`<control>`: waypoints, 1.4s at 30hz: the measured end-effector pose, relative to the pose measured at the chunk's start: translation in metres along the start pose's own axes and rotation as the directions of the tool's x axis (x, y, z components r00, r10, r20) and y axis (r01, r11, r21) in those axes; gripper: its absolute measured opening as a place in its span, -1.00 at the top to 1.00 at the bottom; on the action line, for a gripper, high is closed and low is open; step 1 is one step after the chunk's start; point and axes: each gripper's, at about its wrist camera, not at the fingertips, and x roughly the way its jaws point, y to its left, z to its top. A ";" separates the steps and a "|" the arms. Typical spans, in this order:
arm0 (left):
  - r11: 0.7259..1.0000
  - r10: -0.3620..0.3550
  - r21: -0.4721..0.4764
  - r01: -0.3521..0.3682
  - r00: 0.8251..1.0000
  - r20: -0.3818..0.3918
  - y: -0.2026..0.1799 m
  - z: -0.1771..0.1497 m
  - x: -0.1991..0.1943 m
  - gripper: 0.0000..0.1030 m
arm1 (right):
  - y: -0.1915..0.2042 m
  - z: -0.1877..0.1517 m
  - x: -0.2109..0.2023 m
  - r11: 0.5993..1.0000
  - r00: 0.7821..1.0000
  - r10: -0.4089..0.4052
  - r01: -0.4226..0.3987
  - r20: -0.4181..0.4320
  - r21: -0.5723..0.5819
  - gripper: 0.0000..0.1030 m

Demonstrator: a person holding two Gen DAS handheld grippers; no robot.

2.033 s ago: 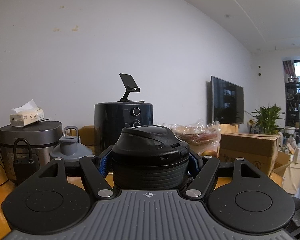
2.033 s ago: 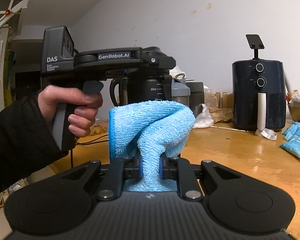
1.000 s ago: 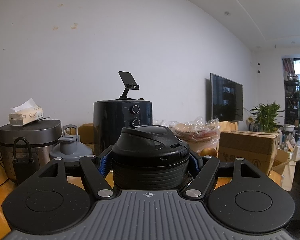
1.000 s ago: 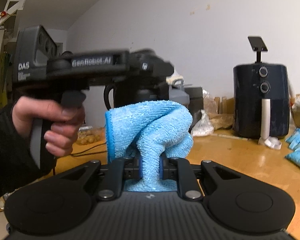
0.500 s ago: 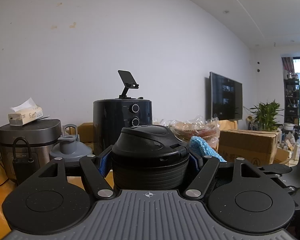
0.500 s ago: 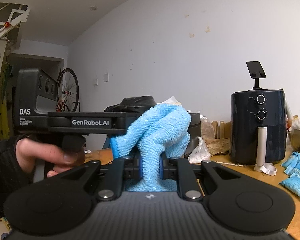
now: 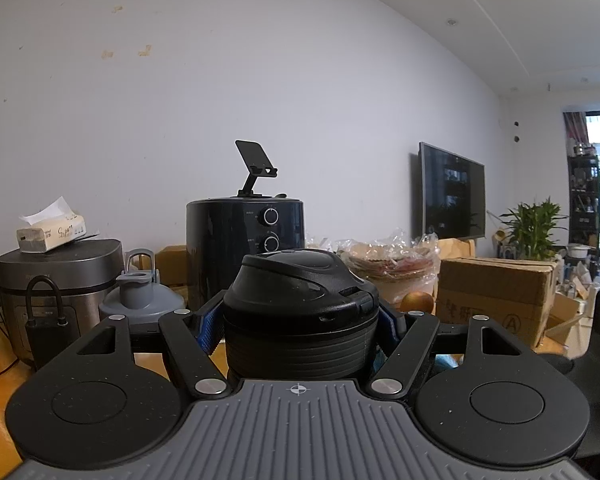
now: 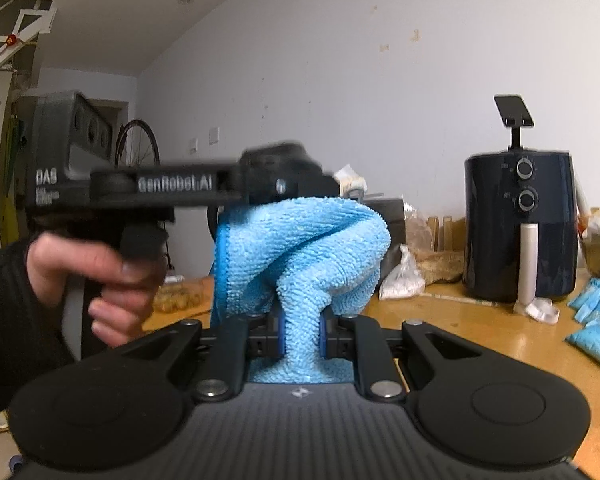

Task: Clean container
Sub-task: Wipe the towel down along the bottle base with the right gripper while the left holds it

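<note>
1. Left gripper [image 7: 300, 320] was clamped on the black bottle [image 7: 300, 312], which I held above the wooden table [image 8: 480, 332].
2. Right gripper [image 8: 300, 338] pinched the blue cloth [image 8: 300, 248], just beside the bottle.

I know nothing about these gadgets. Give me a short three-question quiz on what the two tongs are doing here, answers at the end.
1. True or false: the right tongs are empty.
2. What do the left tongs grip? A) the tissue box B) the black container C) the cardboard box
3. Fill in: on top of the air fryer stands a black phone ____.

Key
1. False. They are shut on a blue cloth.
2. B. The container, lid on, sits between the fingers. The tissue box lies on the cooker, and the cardboard box sits apart to the right.
3. Stand.
</note>
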 end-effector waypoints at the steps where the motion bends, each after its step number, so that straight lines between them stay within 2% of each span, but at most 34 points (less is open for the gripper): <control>1: 1.000 0.000 0.000 0.000 1.000 0.000 0.000 0.000 0.000 -0.36 | 0.000 -0.003 0.001 1.000 1.000 0.002 -0.002 -0.010 0.003 0.81; 14: 1.000 -0.003 -0.001 0.003 1.000 0.002 -0.002 -0.001 -0.002 -0.36 | -0.003 -0.037 0.013 1.000 0.989 0.018 -0.014 -0.144 0.027 0.83; 19: 1.000 -0.011 -0.004 0.011 1.000 -0.026 -0.002 -0.003 0.001 -0.33 | -0.005 -0.048 0.021 0.999 0.976 0.030 -0.023 -0.214 0.032 0.85; 21: 1.000 -0.016 -0.003 0.016 1.000 0.000 -0.003 -0.008 0.000 -0.32 | -0.006 -0.053 0.025 0.999 0.970 0.031 -0.024 -0.240 0.032 0.85; 23: 1.000 -0.006 0.008 0.005 0.999 0.034 -0.007 -0.013 -0.003 -0.32 | -0.006 -0.058 0.025 0.999 0.970 0.028 -0.020 -0.241 0.036 0.84; 32: 1.000 -0.002 0.005 0.002 1.000 0.014 -0.007 -0.009 0.002 -0.32 | -0.009 -0.057 0.026 0.999 0.967 0.031 -0.019 -0.252 0.051 0.84; 35: 1.000 0.000 -0.002 0.000 1.000 0.010 -0.004 -0.009 0.002 -0.32 | -0.014 -0.065 0.025 0.999 0.969 0.035 -0.024 -0.244 0.048 0.84; 42: 1.000 0.001 -0.009 -0.001 1.000 -0.006 0.000 -0.007 0.002 -0.33 | -0.009 -0.059 0.024 0.998 0.976 0.024 -0.012 -0.215 0.057 0.83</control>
